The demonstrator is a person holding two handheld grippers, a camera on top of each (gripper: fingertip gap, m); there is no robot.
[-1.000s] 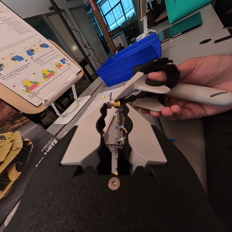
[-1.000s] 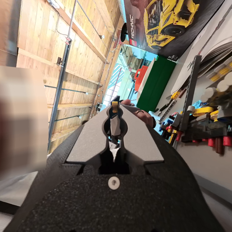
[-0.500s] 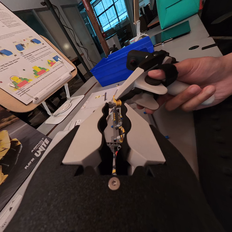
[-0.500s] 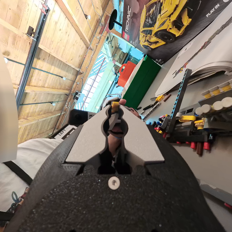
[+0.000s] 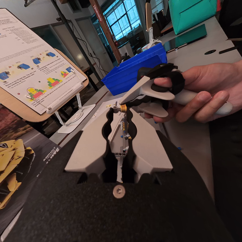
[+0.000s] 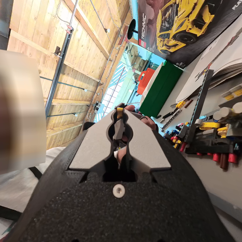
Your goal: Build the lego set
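My left gripper (image 5: 120, 110) has a small grey connector (image 5: 115, 109) and a yellow pin piece (image 5: 123, 108) spanning the gap between its tips, above the table. My right gripper (image 6: 119, 112) comes in from the right in the left wrist view (image 5: 122, 103), held by a hand, and is shut on the yellow piece (image 6: 119, 112). The two grippers meet tip to tip. The part-built model (image 6: 209, 137), with red and yellow pins, lies on the table. It shows through the left finger gap (image 5: 125, 144).
A long black beam (image 6: 200, 104) lies beside an open instruction booklet (image 6: 222, 62). Loose pieces (image 6: 172, 115) lie near a green box (image 6: 161, 89). The set's box (image 5: 13, 163) is at the left, an instruction stand (image 5: 39, 72) behind it, and a blue bin (image 5: 137, 73) at the back.
Both grippers stay tip to tip on the grey and yellow pieces. Both views have swung a little, and the hand on the right gripper has shifted its hold.
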